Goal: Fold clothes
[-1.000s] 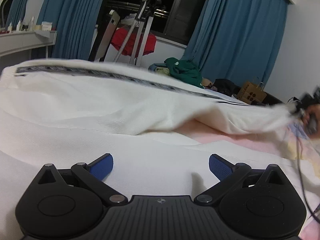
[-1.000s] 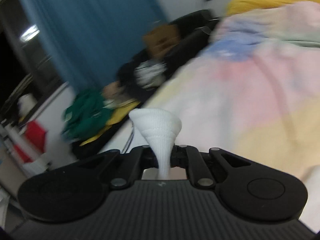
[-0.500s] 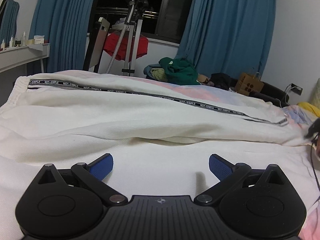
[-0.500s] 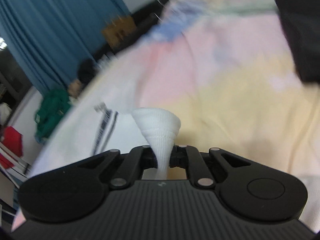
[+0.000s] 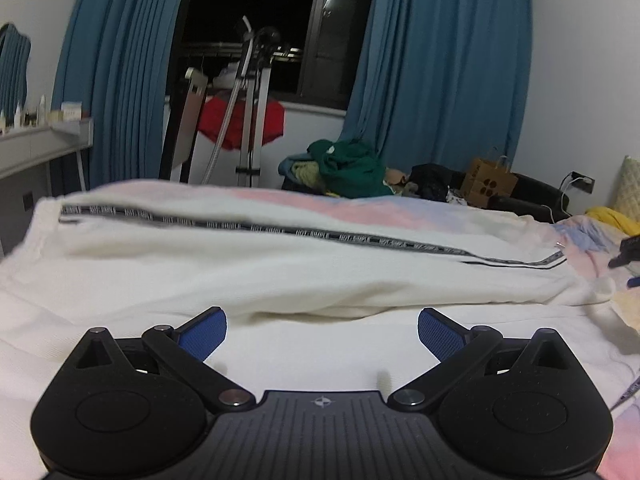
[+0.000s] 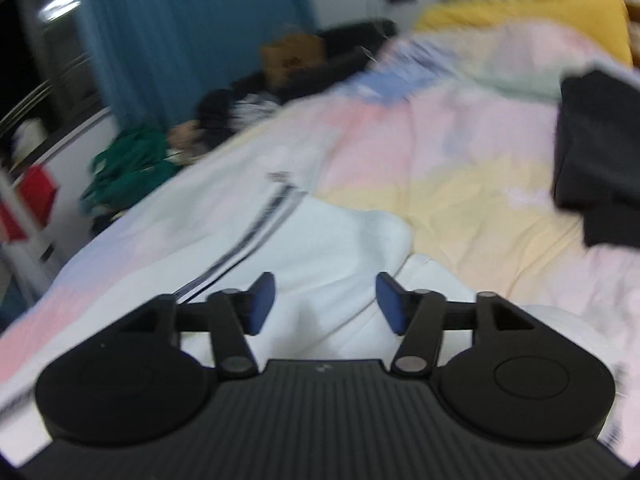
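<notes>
White trousers [image 5: 280,268] with a black lettered side stripe lie stretched across the bed, one leg folded over the other. My left gripper [image 5: 322,330] hovers open above the near leg, nothing between its blue pads. In the right wrist view the cuff end of the trousers [image 6: 352,240] lies on the bedspread. My right gripper [image 6: 325,300] is over that cuff with its jaws opening, and the cloth lies free below them. The right gripper's tip [image 5: 630,250] shows at the far right of the left wrist view.
A pastel bedspread [image 6: 460,168] covers the bed. A folded black garment [image 6: 596,152] lies at the right, a yellow pillow [image 6: 540,12] behind it. Beyond the bed are a green clothes pile [image 5: 348,170], a cardboard bag [image 5: 490,184], a drying rack [image 5: 250,112] and blue curtains.
The right gripper, shut on the white cuff, carried it over the bed and let it go. The upper trouser leg now lies flat. The left gripper rose a little.
</notes>
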The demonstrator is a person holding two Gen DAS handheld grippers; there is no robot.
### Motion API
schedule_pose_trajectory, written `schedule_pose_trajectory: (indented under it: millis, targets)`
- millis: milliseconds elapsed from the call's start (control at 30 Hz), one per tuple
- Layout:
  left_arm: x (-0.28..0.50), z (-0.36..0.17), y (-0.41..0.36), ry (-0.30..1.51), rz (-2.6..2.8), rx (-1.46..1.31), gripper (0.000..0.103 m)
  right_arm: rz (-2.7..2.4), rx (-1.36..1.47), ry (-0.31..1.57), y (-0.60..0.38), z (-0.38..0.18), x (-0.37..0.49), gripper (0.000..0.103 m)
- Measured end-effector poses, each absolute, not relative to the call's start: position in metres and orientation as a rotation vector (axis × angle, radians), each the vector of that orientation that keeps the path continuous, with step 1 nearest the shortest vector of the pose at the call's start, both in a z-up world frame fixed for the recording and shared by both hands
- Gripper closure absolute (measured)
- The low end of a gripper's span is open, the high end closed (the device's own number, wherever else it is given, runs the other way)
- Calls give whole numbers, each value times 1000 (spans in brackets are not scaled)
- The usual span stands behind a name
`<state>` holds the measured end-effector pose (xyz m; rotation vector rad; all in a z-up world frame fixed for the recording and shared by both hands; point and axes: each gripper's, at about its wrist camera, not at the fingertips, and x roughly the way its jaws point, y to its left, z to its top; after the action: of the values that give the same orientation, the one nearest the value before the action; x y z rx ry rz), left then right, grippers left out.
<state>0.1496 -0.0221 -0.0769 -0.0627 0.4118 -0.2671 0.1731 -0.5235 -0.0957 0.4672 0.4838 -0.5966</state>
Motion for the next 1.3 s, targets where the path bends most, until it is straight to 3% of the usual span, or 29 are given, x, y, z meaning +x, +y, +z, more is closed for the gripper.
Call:
schedule_pose_trajectory:
  millis: [233, 267, 300, 367, 700, 1300]
  targets:
    - [102, -41, -26, 387, -250, -29, 0, -288, 339, 481, -428, -24, 111, 37]
    - [94, -36, -25, 387, -248, -25, 0, -248, 319, 468, -415, -16, 102, 31]
    - [86, -31, -25, 387, -249, -25, 0, -210, 299, 454, -402, -8, 92, 17]
    - [72, -24, -24, 397, -248, -26, 0, -128, 289, 423, -380, -1, 73, 9]
    - [28, -18, -16, 464, -228, -23, 0, -45, 205, 405, -343, -36, 25, 9]
    - [43, -24, 5, 532, -180, -105, 0, -108, 234, 392, -347, -51, 24, 9]
